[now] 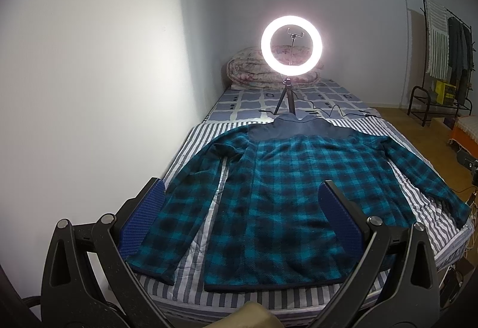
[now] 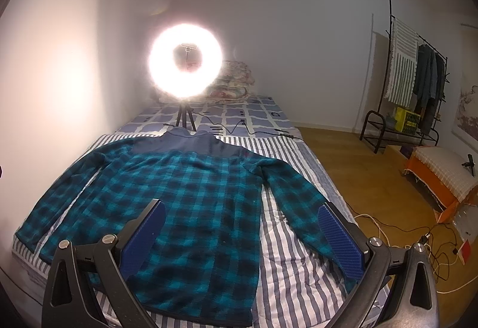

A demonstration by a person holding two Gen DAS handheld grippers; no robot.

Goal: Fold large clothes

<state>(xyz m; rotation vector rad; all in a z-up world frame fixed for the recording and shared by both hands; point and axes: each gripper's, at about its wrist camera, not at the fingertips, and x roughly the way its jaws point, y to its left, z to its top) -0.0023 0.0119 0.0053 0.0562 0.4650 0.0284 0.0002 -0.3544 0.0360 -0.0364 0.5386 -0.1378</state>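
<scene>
A teal and black plaid fleece jacket (image 1: 277,193) with a navy yoke and collar lies flat on the striped bedsheet (image 1: 203,130), collar away from me, both sleeves spread out to the sides. It also shows in the right wrist view (image 2: 191,202). My left gripper (image 1: 242,196) is open and empty above the jacket's lower left part, near the left sleeve. My right gripper (image 2: 242,214) is open and empty above the jacket's lower right part, near the right sleeve.
A lit ring light on a small tripod (image 1: 291,47) stands on the bed just beyond the collar, its cable (image 1: 334,112) trailing right. A rolled quilt (image 1: 248,71) lies at the bed's head. A wall runs along the left. A clothes rack (image 2: 418,82), an orange stool (image 2: 442,175) and floor cables (image 2: 418,238) are at right.
</scene>
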